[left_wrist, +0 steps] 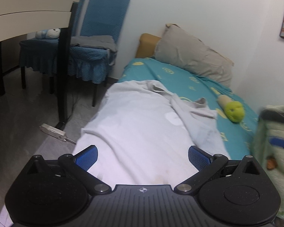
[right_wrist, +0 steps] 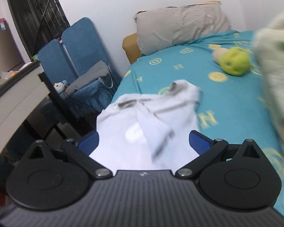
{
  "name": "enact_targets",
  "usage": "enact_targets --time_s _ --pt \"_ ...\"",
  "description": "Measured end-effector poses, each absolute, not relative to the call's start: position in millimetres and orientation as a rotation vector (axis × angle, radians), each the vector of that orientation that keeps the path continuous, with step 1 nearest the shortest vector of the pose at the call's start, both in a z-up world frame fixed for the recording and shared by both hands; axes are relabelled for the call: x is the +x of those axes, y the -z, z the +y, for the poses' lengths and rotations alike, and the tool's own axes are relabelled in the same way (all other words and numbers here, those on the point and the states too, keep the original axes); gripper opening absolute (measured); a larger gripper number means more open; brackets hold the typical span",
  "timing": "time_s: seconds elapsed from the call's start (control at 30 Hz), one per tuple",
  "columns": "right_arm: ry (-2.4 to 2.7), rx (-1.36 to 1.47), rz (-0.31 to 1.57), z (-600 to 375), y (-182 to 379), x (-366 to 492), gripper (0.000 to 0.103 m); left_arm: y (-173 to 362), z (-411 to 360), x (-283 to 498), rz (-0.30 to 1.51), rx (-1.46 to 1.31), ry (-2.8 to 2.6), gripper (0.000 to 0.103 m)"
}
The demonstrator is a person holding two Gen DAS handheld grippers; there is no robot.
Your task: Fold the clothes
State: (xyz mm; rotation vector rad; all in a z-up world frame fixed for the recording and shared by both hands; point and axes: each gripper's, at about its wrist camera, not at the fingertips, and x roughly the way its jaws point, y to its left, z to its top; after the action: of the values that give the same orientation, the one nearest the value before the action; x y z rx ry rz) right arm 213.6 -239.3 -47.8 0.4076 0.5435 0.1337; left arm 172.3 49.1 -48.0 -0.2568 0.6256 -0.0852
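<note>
White shirt sprawls rumpled on the bed, one side flopped over, not neatly folded; both my tongs, left and right, gape wide, empty.

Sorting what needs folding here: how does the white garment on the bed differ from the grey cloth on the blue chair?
The white garment lies spread and rumpled over the near part of the bed, one part flopped across it; the grey cloth already sits in a flat folded stack on the blue chair seat. The garment is pale and looks larger in view; the cloth is darker and looks compact. Neither is gripped.
</note>
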Motion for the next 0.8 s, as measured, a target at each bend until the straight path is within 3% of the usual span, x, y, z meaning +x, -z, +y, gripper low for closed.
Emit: enact_targets --time_s 0.2,0.47,0.67,0.8 --pt "-0.066 0.484 0.488 -279 25 91 0.103 32 33 132 0.634 -0.26 0.212 0.102" --pt "0.061 0.438 0.347 -329 13 44 0.103 36 -39 83 0.738 -0.223 0.472 0.09" --pt "0.114 0.487 0.37 -370 32 51 0.103 58 -111 46 0.866 -0.204 0.678 0.072" --pt "0.11 0.539 0.374 -383 41 53 0.103 81 -153 30 0.912 -0.085 0.743 0.048"
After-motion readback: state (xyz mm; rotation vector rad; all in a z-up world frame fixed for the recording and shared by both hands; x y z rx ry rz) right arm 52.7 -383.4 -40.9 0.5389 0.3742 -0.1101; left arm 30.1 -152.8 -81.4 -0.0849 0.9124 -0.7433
